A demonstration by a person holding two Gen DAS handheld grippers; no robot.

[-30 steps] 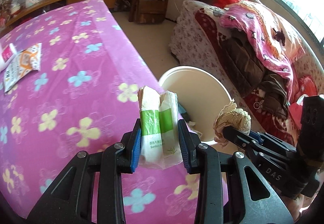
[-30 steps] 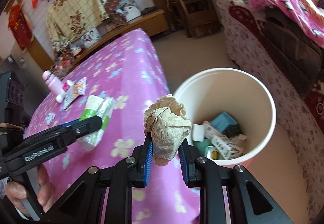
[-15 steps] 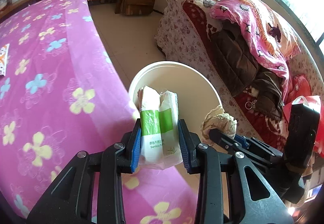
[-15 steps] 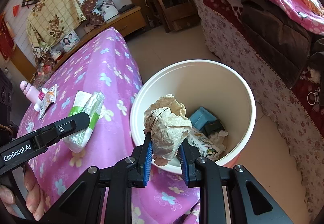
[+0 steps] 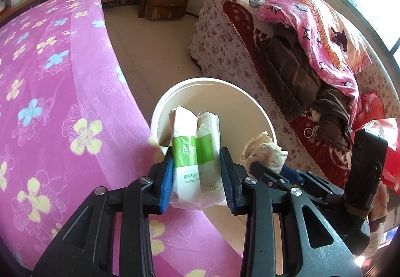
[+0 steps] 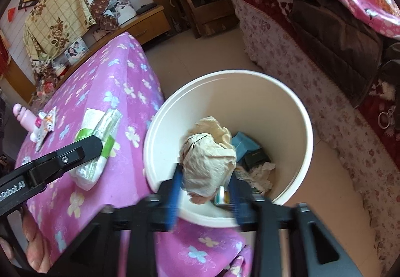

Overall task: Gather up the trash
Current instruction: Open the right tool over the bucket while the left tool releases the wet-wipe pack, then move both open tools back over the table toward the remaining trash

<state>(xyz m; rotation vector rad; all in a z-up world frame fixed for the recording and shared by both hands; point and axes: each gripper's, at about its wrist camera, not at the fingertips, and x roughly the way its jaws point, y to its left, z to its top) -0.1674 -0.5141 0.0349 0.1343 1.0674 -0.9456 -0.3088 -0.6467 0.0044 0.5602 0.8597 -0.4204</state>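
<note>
Since a second ago both grippers have come from over the pink bedspread point(image 5: 57, 91) to the white bin point(image 6: 303, 126), which now fills the middle of the right wrist view. The right gripper point(image 6: 205, 185) hangs over the bin's near rim, its jaws opening; the paper wad point(image 6: 208, 164) sits between the blurred blue pads, the right pad already clear of it, the left just beside it. The wad is a rounded lump with no clear long axis. The left gripper point(image 5: 196, 177) pinches the tissue pack point(image 5: 196, 152) across its lower half. The pack stands on end, long axis along the fingers, its torn top pointing away toward the bin's rim.
</note>
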